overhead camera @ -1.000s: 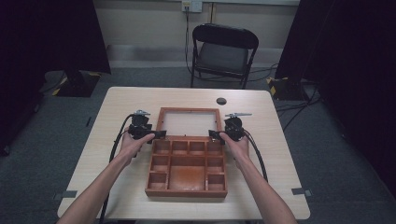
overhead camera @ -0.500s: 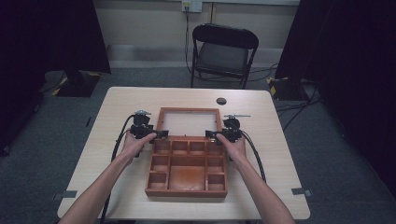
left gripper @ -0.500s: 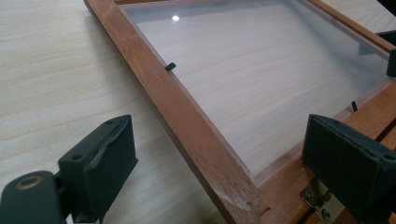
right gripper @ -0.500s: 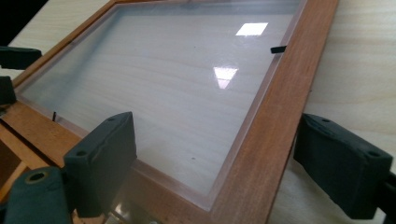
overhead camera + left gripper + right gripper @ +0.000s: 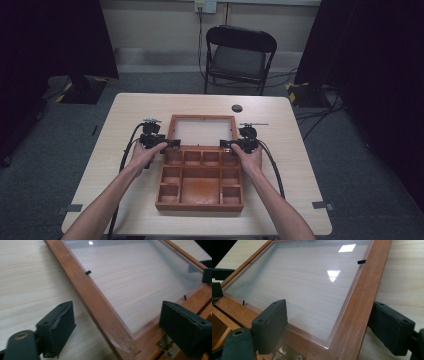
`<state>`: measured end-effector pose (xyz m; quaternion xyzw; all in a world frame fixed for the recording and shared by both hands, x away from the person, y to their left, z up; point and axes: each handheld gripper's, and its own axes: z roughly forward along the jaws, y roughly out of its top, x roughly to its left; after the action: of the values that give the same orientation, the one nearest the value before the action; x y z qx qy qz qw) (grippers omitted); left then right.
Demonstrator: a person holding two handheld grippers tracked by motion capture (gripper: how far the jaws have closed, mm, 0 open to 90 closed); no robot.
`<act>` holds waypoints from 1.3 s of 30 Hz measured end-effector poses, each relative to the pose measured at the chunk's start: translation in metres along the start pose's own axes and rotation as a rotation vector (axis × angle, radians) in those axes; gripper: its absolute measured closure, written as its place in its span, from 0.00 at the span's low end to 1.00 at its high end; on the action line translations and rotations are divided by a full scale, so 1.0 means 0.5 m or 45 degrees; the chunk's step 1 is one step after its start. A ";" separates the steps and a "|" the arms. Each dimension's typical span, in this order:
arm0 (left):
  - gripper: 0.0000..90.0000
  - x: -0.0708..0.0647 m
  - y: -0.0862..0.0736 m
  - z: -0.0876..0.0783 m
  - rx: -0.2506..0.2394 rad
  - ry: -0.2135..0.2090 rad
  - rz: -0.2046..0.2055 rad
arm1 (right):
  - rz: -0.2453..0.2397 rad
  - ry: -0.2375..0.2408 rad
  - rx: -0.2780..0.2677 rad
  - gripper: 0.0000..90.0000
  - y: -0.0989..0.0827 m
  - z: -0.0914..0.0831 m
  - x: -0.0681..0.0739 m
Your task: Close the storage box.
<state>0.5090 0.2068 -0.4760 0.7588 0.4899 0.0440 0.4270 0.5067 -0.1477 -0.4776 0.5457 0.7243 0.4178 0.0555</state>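
1. Far left, the pale wooden table (image 5: 100,165) lies bare beside the person's left forearm, and a black cable (image 5: 127,152) trails back from the left gripper along that arm.
2. The left gripper (image 5: 172,144) sits at the left near corner of the open lid (image 5: 202,131), where the lid joins the box. In the left gripper view its two black jaws stand wide apart, one on each side of the lid's left wooden rail (image 5: 100,307). One pad (image 5: 58,327) is over the bare table, clear of the wood, so the rail is between the jaws but not pinched. The jaws have just been closing a little.
3. In the middle lies the wooden box (image 5: 200,177), divided into compartments, its near edge close to the person. The lid is folded flat onto the table beyond it, a wooden frame round a clear pane (image 5: 302,287) through which the tabletop shows. A brass hinge (image 5: 163,345) shows at the joint.
4. The right gripper (image 5: 227,145) is at the lid's right near corner. In the right gripper view its jaws straddle the right rail (image 5: 359,302), one pad above the pane, the other outside the frame; I cannot tell whether that pad touches the wood. These jaws too have just been closing.
5. Beyond the table stands a black folding chair (image 5: 240,52).
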 end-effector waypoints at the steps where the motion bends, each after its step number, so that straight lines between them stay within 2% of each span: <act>1: 0.15 -0.004 0.002 0.002 -0.005 0.002 0.026 | -0.001 -0.001 -0.010 0.21 0.000 -0.001 0.000; 4: 0.15 -0.005 0.002 0.003 -0.003 -0.009 0.011 | -0.010 -0.007 -0.030 0.24 -0.001 -0.005 0.000; 5: 0.15 -0.004 0.002 0.004 -0.009 -0.022 0.005 | -0.025 -0.020 -0.067 0.27 -0.001 -0.010 -0.001; 8: 0.15 -0.009 0.004 0.005 -0.004 -0.027 0.016 | -0.035 -0.024 -0.077 0.28 0.000 -0.013 0.002; 13: 0.15 -0.015 0.008 0.002 -0.008 -0.010 0.058 | -0.038 -0.020 -0.110 0.36 0.002 -0.023 -0.002; 18: 0.18 -0.019 0.011 0.000 0.002 -0.031 0.047 | -0.052 -0.032 -0.158 0.43 0.004 -0.032 0.003; 19: 0.18 -0.024 0.012 -0.001 -0.008 -0.017 0.067 | -0.059 -0.030 -0.168 0.44 0.005 -0.033 0.004; 21: 0.18 -0.028 0.013 -0.002 -0.016 0.003 0.086 | -0.062 -0.027 -0.173 0.45 0.006 -0.037 0.004; 29: 0.25 -0.026 0.016 -0.011 -0.045 0.002 0.091 | -0.056 -0.005 -0.196 0.44 0.009 -0.046 0.005; 36: 0.26 -0.030 0.021 -0.021 -0.063 -0.003 0.101 | -0.057 0.013 -0.222 0.42 0.009 -0.054 0.009; 39: 0.29 -0.031 0.025 -0.031 -0.092 0.007 0.104 | -0.061 0.025 -0.234 0.43 0.011 -0.060 0.011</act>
<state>0.5024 0.2021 -0.4521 0.7620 0.4578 0.0811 0.4507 0.4924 -0.1593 -0.4524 0.5168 0.6961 0.4865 0.1082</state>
